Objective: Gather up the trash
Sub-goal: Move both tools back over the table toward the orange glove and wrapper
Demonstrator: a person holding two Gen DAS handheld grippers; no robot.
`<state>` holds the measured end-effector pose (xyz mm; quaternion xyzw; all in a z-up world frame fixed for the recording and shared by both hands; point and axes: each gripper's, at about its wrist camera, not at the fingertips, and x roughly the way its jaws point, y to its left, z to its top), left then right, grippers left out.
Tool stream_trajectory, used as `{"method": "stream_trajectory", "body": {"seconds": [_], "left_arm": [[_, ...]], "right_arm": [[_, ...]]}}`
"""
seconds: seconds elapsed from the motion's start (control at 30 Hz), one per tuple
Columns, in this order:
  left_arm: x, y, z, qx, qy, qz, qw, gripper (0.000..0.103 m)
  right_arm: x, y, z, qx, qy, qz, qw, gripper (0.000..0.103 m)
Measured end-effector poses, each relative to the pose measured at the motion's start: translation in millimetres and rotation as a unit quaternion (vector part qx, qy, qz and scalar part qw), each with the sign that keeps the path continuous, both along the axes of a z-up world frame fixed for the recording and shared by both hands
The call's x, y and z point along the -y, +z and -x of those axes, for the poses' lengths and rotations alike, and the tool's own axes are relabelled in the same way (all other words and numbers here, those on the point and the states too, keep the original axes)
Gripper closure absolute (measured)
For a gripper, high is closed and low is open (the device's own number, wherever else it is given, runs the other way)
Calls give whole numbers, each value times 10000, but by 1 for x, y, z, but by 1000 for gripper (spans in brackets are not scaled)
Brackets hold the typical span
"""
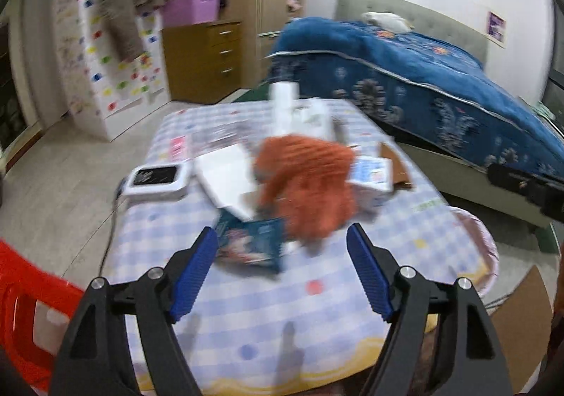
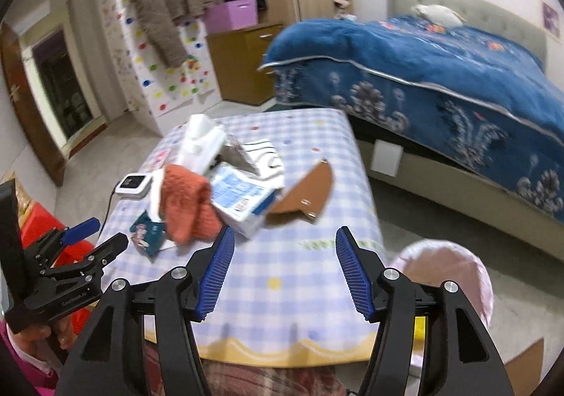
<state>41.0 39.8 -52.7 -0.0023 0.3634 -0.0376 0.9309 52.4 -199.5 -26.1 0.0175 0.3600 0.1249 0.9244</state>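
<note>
left wrist: blue crumpled wrapper (image 1: 252, 244), flat on table (image 1: 317, 308).

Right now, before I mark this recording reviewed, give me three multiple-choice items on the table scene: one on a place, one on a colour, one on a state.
1. Where does the brown cardboard piece lie?
A. on the bed
B. on the checked tablecloth
C. on the floor

2. What colour is the knitted cloth on the pile?
A. orange
B. green
C. black

3. How does the right gripper stand?
A. shut on the cardboard
B. shut on the cloth
C. open and empty

Answers:
1 B, it rests on the cloth right of the blue-and-white packet.
2 A, orange in both views.
3 C, only tablecloth shows between its pads.
</note>
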Motion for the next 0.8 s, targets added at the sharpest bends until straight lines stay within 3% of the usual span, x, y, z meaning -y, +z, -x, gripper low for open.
{"method": "stream_trajectory", "body": {"seconds": [0.27,0.53,0.63,0.73,0.77,0.8], "left_arm": [[-43,-29,-7,-426,444,67,9981,29],[-21,-38,-22,-465,141,-179,9987,28],[-13,-47,-32,-620,76,-273,9977,24],[-13,-54,-38,-709,69,-215,9972,24],[-14,-57,-40,-766,97,-185,9968,27],[-16,-59,-41,-807,99,-130,9966,37]], "right_arm": [[-35,-11,-15,-35,225,198,9995,43],[-33,-19,-22,-150,187,221,9995,43],[-29,-21,-23,-193,127,215,9995,43],[-26,-22,-22,-210,102,214,9995,43],[-25,-22,-22,-217,103,214,9995,43],[-24,-23,-22,-223,103,210,9995,43]]}}
